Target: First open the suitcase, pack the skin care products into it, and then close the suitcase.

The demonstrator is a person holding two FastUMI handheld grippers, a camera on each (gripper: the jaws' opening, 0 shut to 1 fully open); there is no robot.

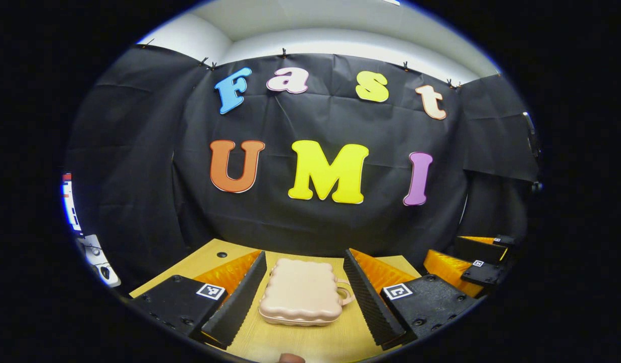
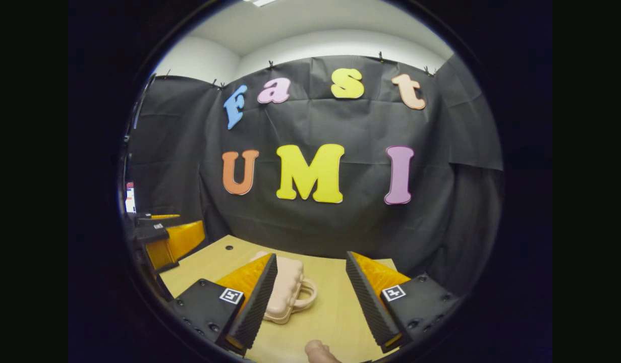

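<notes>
Resting flat on the tabletop (image 1: 335,343), the closed suitcase (image 1: 300,296) looks light, rigid and smooth; its lid seam beside the handle (image 2: 306,295) seems the best hold. Left tongs (image 1: 304,297) and right tongs (image 2: 310,297) both gape, released.

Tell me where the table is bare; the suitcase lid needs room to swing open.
Bare table lies right of the closed suitcase, on its handle side, and in front of it toward the camera. Both grippers, left and right, are open and flank the suitcase.

Left claw (image 1: 305,297) and right claw (image 2: 310,297) both gape wide, level, side by side.
</notes>
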